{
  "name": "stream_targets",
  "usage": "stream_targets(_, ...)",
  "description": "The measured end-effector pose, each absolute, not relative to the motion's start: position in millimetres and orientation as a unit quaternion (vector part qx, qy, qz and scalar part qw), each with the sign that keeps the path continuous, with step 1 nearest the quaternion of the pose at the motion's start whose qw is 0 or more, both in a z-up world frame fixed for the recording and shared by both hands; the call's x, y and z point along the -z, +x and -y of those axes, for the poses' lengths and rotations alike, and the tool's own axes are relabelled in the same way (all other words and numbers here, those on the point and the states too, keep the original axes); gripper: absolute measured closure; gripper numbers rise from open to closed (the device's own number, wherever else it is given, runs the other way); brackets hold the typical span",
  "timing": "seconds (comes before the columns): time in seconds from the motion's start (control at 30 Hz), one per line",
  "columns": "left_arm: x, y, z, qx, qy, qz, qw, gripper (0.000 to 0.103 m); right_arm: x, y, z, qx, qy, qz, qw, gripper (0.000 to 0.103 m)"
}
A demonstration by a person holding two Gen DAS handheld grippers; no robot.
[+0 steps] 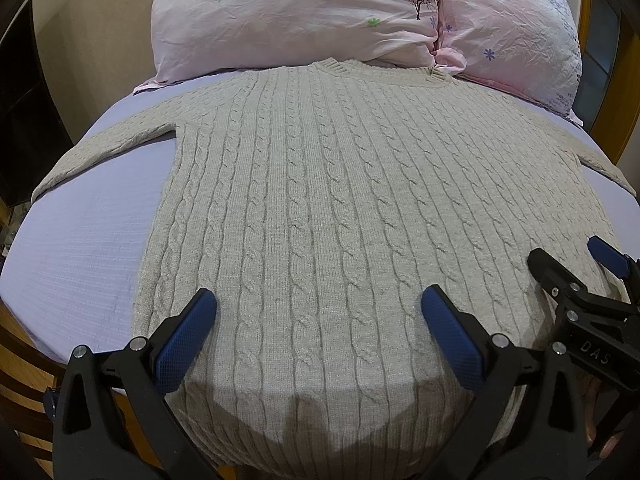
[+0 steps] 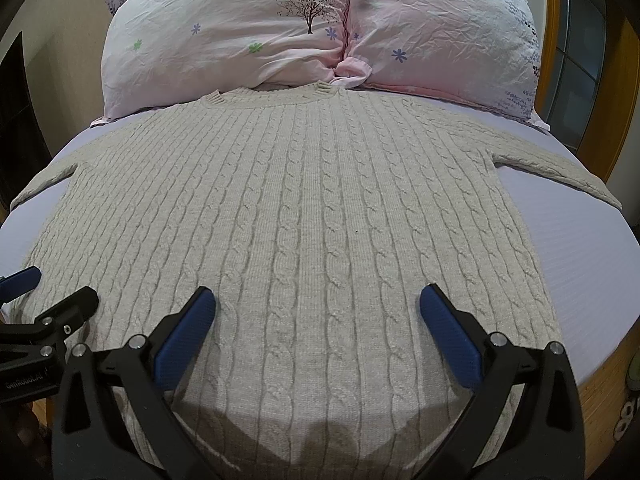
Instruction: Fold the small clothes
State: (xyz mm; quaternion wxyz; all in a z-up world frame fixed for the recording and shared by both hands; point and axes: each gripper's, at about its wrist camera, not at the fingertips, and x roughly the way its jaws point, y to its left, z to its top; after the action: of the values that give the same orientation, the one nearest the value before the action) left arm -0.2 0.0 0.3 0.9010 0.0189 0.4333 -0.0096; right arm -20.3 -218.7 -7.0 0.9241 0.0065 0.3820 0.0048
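Note:
A beige cable-knit sweater lies flat on the bed, collar toward the pillows, both sleeves spread out sideways; it also fills the right wrist view. My left gripper is open and empty, hovering over the hem's left half. My right gripper is open and empty over the hem's right half. The right gripper also shows at the right edge of the left wrist view, and the left gripper at the left edge of the right wrist view.
The lavender bed sheet lies under the sweater. Two pink floral pillows sit at the head of the bed. A wooden bed frame shows at the near edge, and a dark cabinet stands left.

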Motion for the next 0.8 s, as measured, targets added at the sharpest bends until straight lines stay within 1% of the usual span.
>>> stream_targets(0.8,-0.4,-0.3,0.0,0.01,0.019,-0.432,0.901,0.001,5.8,-20.9,220.5,-0.005,0.007,-0.379,0.925,0.002)
